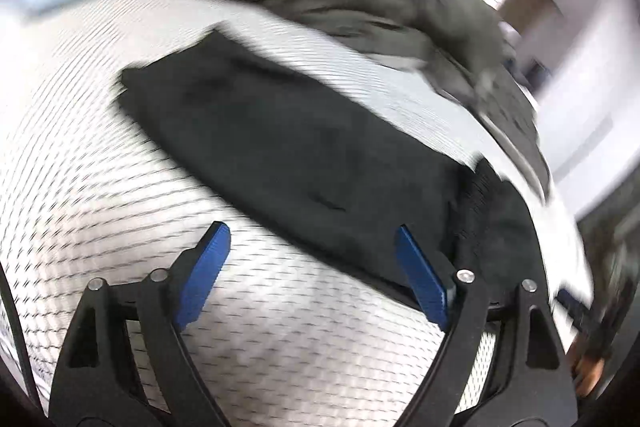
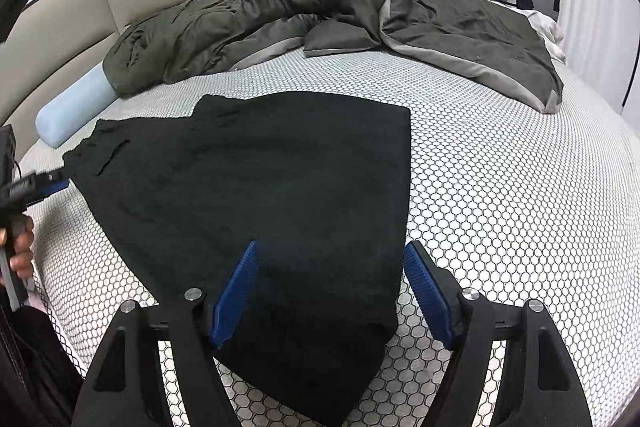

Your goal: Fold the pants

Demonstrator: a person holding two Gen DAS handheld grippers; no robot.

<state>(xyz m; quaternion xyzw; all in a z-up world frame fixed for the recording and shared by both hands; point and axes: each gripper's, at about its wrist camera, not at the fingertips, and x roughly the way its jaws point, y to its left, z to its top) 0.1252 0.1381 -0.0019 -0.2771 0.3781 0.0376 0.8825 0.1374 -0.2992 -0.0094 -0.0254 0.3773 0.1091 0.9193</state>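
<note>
Right tool [image 2: 332, 291]: blue pads apart, nothing pinched. It hangs low over the near end of the black pants [image 2: 256, 187], left pad over the cloth, right pad over the bare mattress [image 2: 520, 187] just off the cloth's right edge. My guess is I'm straddling that edge so one close would catch it.

Left tool [image 1: 312, 263]: pads likewise spread wide, empty. The view is smeared, so detail is poor. The left pad sits over the honeycomb mattress cover, the right pad at the hem of the dark cloth. In the right wrist view this tool shows at 9 o'clock, beside the pants' left corner, a hand [image 2: 18, 251] gripping its handle.

Pants lie flat mid-bed, apparently already doubled once: one panel overlaps another, a pocket slit showing toward 10 o'clock. Spread flat like this, both free ends are reachable, which suits the next fold.

Beyond, at 12 o'clock: an olive duvet [image 2: 320, 11] bunched against the headboard [image 2: 80, 11], clear of the work area. A pale blue bolster [image 2: 76, 107] lies at 10 o'clock, near the pants but apart.

Risk, as I judge it: grabbing only the top layer.
</note>
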